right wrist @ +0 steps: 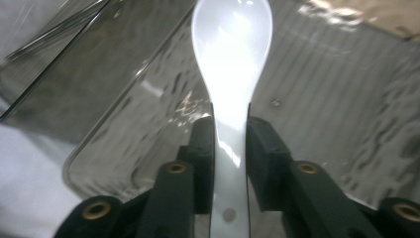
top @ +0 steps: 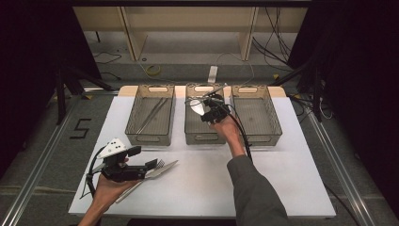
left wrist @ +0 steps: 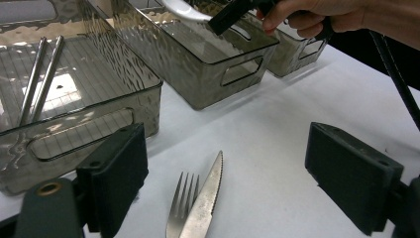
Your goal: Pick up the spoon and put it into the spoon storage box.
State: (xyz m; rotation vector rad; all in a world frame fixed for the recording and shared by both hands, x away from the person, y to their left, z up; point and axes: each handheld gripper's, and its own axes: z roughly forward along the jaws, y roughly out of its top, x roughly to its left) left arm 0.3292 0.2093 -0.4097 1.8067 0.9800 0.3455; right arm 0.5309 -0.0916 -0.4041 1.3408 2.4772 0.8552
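Note:
My right gripper (right wrist: 230,136) is shut on the handle of a white spoon (right wrist: 230,44), and both pads lie against the handle. It holds the spoon (top: 197,107) above the middle smoked-plastic bin (top: 202,137), bowl end forward. On the white table a metal fork (left wrist: 182,204) and a serrated knife (left wrist: 209,191) lie side by side. My left gripper (left wrist: 228,153) hovers just above them, jaws wide apart and holding nothing. From above, the left gripper (top: 143,157) sits at the front left with the fork (top: 159,165) and knife (top: 167,168) at its tips.
Three bins stand in a row at the back of the white mat. The left bin (top: 149,135) holds two long metal sticks (left wrist: 39,74). The right bin (top: 258,137) looks empty. A cable trails from the right hand across the mat.

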